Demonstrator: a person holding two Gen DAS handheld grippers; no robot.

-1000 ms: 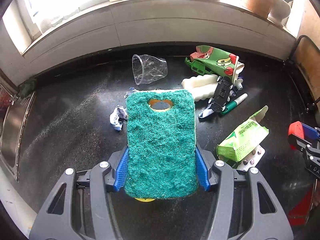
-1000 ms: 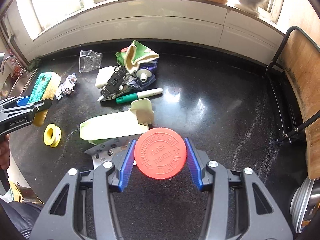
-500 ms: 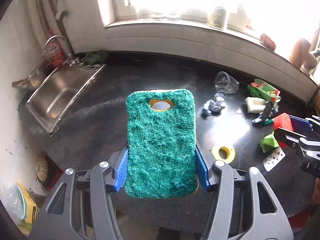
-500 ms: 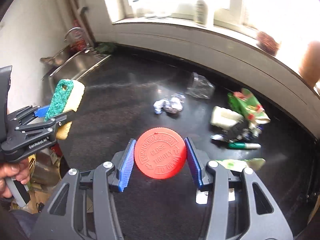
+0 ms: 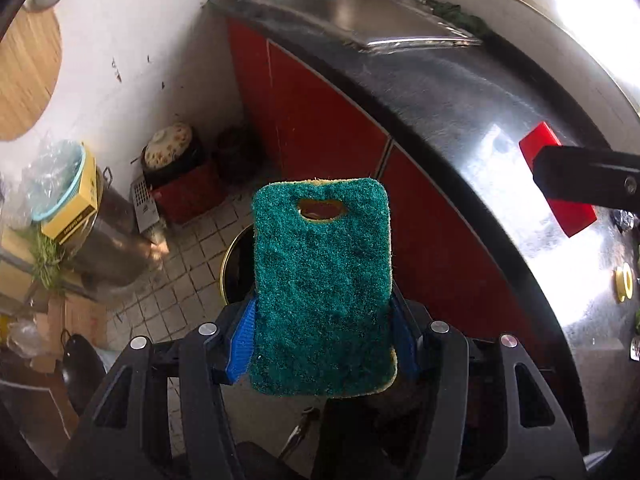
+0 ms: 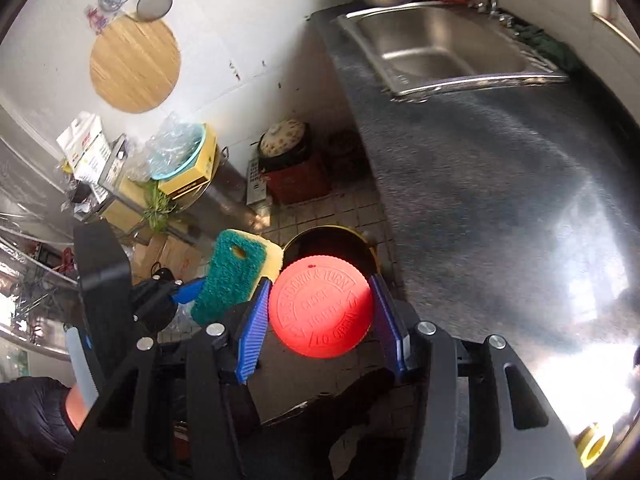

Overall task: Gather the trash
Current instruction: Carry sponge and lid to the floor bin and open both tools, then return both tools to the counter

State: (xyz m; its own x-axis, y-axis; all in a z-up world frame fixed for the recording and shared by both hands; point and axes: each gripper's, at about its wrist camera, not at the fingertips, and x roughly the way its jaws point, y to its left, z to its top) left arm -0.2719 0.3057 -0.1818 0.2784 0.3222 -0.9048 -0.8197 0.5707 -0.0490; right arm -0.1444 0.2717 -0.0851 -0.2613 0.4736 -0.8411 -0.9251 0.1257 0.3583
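The green scouring sponge (image 5: 322, 292), yellow foam underneath and an oval hole near its far end, sits flat between the left gripper (image 5: 322, 334) pads, held out past the bench (image 5: 500, 128) edge above the round dark bin (image 6: 330, 246) on the tiled floor. The round red cap (image 6: 320, 306), embossed with "close tightly", stands on edge, pinched across its rim in the right gripper (image 6: 320, 320), over the same bin, just beside the sponge.
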